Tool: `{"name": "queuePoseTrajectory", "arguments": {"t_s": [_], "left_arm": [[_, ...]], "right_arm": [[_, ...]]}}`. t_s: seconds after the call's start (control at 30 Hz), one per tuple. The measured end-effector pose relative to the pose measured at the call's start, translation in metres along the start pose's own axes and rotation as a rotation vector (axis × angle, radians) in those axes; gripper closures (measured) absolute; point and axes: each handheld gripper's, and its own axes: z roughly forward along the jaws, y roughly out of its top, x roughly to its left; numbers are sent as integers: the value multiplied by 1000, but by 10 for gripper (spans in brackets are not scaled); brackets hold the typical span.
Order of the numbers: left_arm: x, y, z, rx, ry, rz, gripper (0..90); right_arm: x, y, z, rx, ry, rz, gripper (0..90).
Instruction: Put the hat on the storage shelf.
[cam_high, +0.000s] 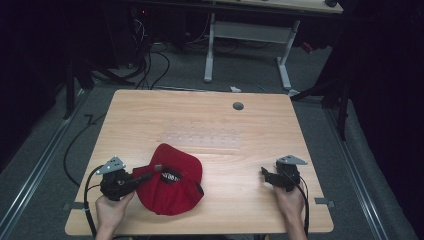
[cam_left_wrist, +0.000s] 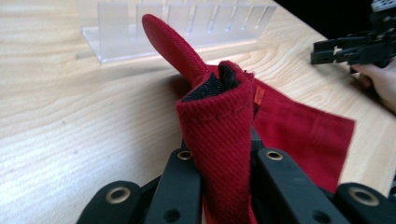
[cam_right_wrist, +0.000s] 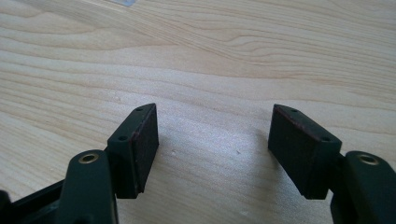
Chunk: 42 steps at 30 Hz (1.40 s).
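Note:
A red cap (cam_high: 170, 182) with a black patch lies near the front left of the wooden table (cam_high: 210, 125). My left gripper (cam_high: 150, 175) reaches in from the left and is shut on a fold of the cap's fabric. In the left gripper view that red cap fabric (cam_left_wrist: 219, 135) is pinched upright between the two black jaws. My right gripper (cam_high: 265, 175) rests low at the front right, well apart from the cap. In the right gripper view, the right gripper (cam_right_wrist: 212, 140) stands open over bare wood, nothing between its pads (cam_right_wrist: 144, 140).
A clear plastic rack (cam_high: 202, 139) lies flat mid-table behind the cap, and the same clear rack (cam_left_wrist: 177, 23) is seen past the cap in the left gripper view. A grey cable grommet (cam_high: 238, 106) sits near the far edge. A white desk frame (cam_high: 247, 47) stands on the floor beyond.

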Motion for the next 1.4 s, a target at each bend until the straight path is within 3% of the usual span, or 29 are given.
{"name": "queuePoseTrajectory", "arguments": {"t_s": [0.43, 0.73, 1.07, 1.2, 1.3, 1.33, 1.37, 1.4], "left_arm": [[-21, 17, -4, 4, -64, 9, 841], [-35, 30, -3, 2, -105, -6, 841], [-52, 43, 9, 48, -141, 9, 841], [-54, 47, 16, 56, -161, -17, 840], [-58, 49, 21, 64, -174, -34, 840], [-58, 49, 21, 64, -174, -34, 840], [-60, 51, 23, 66, -191, -38, 840], [-61, 52, 24, 65, -199, -41, 840]], "right_arm": [[2, 0, 0, -6, -5, -22, 339], [2, 0, 0, -2, 9, -19, 335], [1, 0, 0, 4, 33, -27, 312], [5, 4, -3, 37, 48, -85, 382], [19, 4, -8, 21, -1, -211, 431], [19, 4, -8, 21, -1, -211, 431], [29, 4, -11, 3, -9, -282, 447], [33, 4, -12, -14, -9, -312, 453]]}}
